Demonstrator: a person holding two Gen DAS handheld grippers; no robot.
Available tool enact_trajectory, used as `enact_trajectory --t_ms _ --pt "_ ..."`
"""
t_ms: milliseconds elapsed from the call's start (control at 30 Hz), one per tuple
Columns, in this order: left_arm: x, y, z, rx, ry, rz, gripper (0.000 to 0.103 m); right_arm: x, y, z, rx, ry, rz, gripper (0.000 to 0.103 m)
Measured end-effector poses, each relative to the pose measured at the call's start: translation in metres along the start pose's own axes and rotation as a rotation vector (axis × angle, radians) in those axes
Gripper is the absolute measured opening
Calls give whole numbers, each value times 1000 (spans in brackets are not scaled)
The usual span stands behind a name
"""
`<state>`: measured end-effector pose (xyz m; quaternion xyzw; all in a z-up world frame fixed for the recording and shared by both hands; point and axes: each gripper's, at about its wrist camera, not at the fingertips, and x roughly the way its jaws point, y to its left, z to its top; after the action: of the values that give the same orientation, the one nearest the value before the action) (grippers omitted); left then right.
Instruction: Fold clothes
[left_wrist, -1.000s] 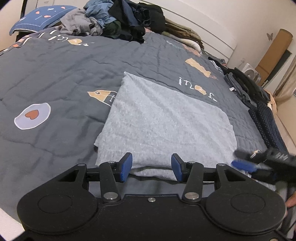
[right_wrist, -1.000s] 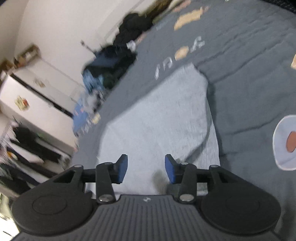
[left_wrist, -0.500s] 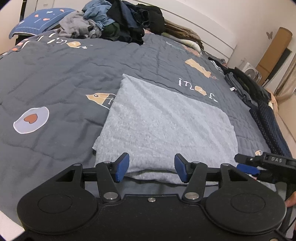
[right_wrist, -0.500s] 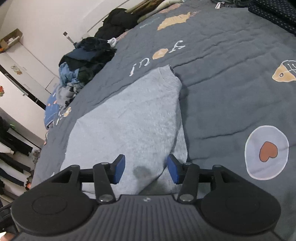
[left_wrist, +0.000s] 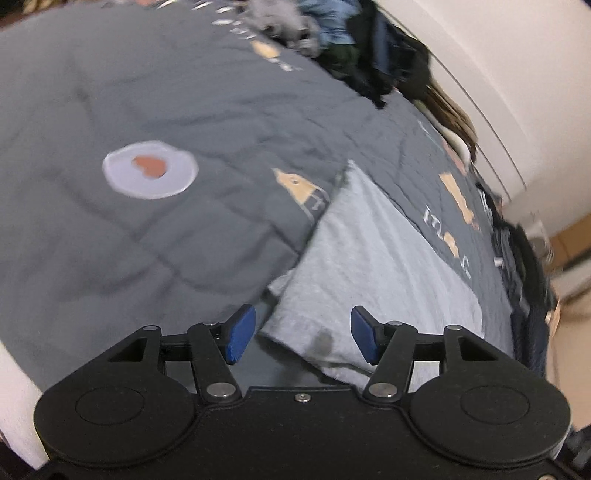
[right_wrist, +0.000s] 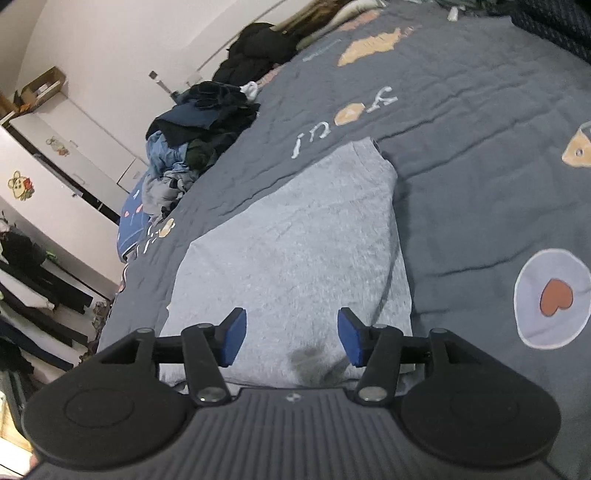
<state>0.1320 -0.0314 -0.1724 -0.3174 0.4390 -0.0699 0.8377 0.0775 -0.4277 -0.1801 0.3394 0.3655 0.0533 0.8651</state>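
Note:
A light grey folded garment (left_wrist: 373, 266) lies flat on the dark grey quilt (left_wrist: 155, 96). In the left wrist view my left gripper (left_wrist: 303, 338) hovers over the garment's near left corner, its jaws opening, with nothing pressed between the blue pads. The same grey garment (right_wrist: 295, 254) fills the middle of the right wrist view. My right gripper (right_wrist: 290, 336) hangs above its near edge, jaws opening as well, pads clear of the cloth. A dark smudge marks the fabric close to each gripper.
A heap of unfolded clothes (right_wrist: 199, 147) sits at the head of the bed, with a blue pillow (right_wrist: 133, 221) beside it. Dark garments (left_wrist: 524, 258) lie along the bed's right side. White cupboards (right_wrist: 55, 162) and hanging clothes (right_wrist: 26, 280) stand beyond the bed.
Both grippers' jaws have spread wider. The left wrist view has rolled and shifted left toward the garment's corner, and the right gripper has dropped out of it. The right wrist view has steadied.

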Motion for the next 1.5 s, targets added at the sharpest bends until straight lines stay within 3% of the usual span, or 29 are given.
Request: enact_trajectory --t_ms 200,367,500,767,1000,1100,1133,1367,1500 --pt "11 17 -3 -143 30 -46 57 5 3 -1 4 17 11 55" --pt "25 10 -7 -99 24 -50 57 4 3 -1 9 12 11 57" --pt "33 12 -8 -121 13 -51 58 4 2 -1 17 1 3 58" --pt "45 9 -19 -130 -67 -57 68 4 0 0 17 -8 3 59" --pt "50 4 -7 -146 -46 -89 67 2 -5 3 38 -16 1 60" --pt "50 -5 -8 -109 -62 -100 61 2 -6 3 44 -16 1 61" --pt "50 -8 -9 -96 -63 -99 56 2 -6 3 42 -16 1 61" --pt "41 -13 -5 -89 -80 -8 58 3 -11 5 42 -14 -9 61" --pt "31 -18 2 -52 -92 -17 61 2 -16 8 53 -23 -11 61"
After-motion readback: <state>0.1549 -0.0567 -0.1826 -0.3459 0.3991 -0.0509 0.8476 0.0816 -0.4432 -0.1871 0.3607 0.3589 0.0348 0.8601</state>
